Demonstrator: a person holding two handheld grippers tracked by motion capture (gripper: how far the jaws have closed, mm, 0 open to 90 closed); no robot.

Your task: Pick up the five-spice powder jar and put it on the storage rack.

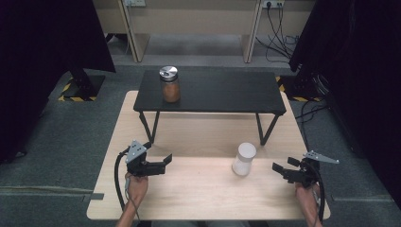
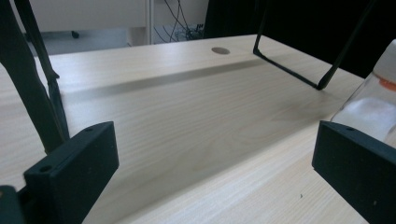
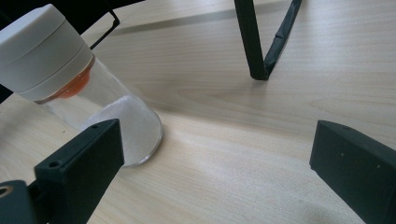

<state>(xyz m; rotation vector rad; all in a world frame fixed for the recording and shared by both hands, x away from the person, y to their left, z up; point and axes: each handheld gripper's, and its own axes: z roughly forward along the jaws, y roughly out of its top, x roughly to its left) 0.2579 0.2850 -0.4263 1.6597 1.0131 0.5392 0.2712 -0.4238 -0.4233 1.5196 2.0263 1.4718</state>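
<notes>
- white-lid jar [image 1: 244, 160] upright on the table [image 1: 198, 198], between the two grippers, nearer the right one
- right gripper [image 1: 280, 169]: jaws wide apart, gripping nothing, pointed left toward the jar; jar sits just off the jaw tips, not touching, not between them
- right gripper view: jar [image 3: 74, 84] is beside the left-hand jaw and partly behind it; clear body, white powder at the bottom, orange band under the lid; gap between jaws shows bare table only
- left gripper [image 1: 163, 161]: jaws wide apart, holding nothing, pointed right; jar well apart from it
- left gripper view: jar [image 2: 373, 98] at the far right edge, past the right-hand jaw tip, outside the gap
- both grippers held low over the near half of the table; can't tell if either touches the wood
- left hand [image 1: 136, 185] comes in from the bottom edge, forearm leaning slightly right; right hand [image 1: 305, 195] comes in from the bottom right, roughly level with the left
- black stand [image 1: 210, 92] at the back of the table, silver-lid jar [image 1: 170, 84] with brown contents upright on its left part, well away from both grippers
</notes>
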